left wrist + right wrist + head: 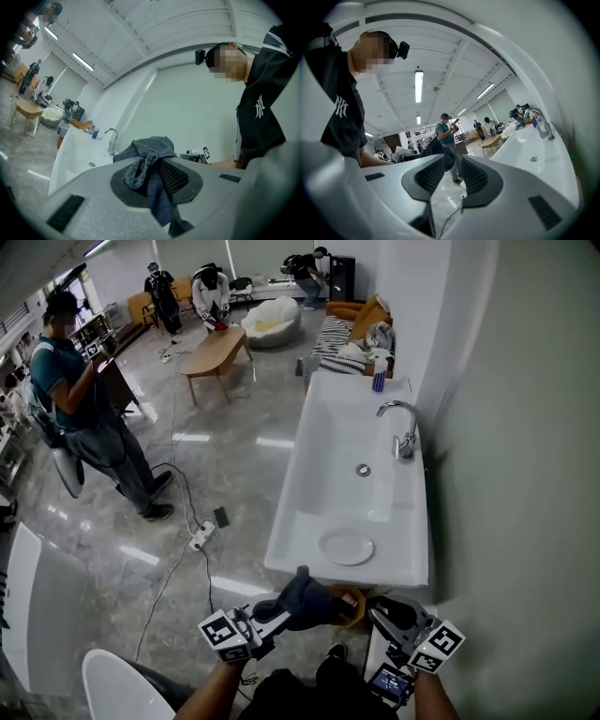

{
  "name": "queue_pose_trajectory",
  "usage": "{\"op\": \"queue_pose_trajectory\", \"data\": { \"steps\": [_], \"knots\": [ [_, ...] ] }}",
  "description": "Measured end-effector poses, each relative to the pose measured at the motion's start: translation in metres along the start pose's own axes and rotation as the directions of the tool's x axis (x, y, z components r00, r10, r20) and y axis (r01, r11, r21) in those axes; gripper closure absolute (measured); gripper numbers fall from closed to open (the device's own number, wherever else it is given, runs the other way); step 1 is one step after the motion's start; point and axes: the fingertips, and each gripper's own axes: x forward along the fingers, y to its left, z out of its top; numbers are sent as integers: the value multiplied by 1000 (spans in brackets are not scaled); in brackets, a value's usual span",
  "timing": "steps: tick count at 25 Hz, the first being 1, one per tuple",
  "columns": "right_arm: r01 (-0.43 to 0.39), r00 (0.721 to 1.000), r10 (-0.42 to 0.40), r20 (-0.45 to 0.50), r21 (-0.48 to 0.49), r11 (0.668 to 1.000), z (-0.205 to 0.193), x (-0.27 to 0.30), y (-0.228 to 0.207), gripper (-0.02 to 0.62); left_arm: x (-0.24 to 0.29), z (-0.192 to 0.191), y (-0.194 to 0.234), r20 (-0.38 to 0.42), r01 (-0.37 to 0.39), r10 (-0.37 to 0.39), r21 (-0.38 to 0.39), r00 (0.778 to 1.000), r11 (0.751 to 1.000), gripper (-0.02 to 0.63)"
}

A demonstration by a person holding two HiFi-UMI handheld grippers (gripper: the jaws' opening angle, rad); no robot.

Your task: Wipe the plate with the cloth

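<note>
Sink (319, 456); plate (347, 547) in head view only.

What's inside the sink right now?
A white plate lies flat at the near end of the sink, apart from the drain. Nothing else shows; what the plate covers is hidden.

white sink (314, 460), chrome faucet (404, 432); wooden table (217, 351) beyond.

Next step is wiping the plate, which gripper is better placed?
Left. The left gripper is shut on the cloth; the right gripper stands open, empty. The plate lies in the sink ahead of both.
</note>
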Motion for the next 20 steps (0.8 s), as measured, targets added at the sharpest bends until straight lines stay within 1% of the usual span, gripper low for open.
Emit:
{"op": "queue_pose_trajectory", "data": {
  "steps": [1,3,8,10,11,15,17,20],
  "knots": [
    [-10,1000,10,-4,12,1000,-1,2,-9,506,6,-1,5,-4,-9,9,-1,1000,1000,566],
    [-17,1000,18,-9,33,999,-3,7,-28,505,17,-3,16,-11,-24,24,-9,1000,1000,566],
    [8,999,-4,-48,85,996,-15,23,-75,505,37,-11,44,-28,-31,31,-30,999,999,566],
    [21,997,-13,-71,122,992,-22,33,-92,492,41,-11,58,-30,-28,27,-42,999,999,566],
    [31,997,-20,-81,138,990,-26,38,-101,475,43,-11,65,-31,-24,23,-48,999,999,566],
    [117,986,-94,-136,174,978,-42,61,-144,474,53,-13,103,-41,9,-13,-74,999,997,566],
    [162,978,-128,-166,208,965,-50,71,-164,474,60,-13,121,-38,32,-36,-88,999,996,566],
    [221,959,-162,-231,260,940,-68,81,-188,473,62,-21,146,-74,51,-58,-99,996,994,566]
  ]
}}
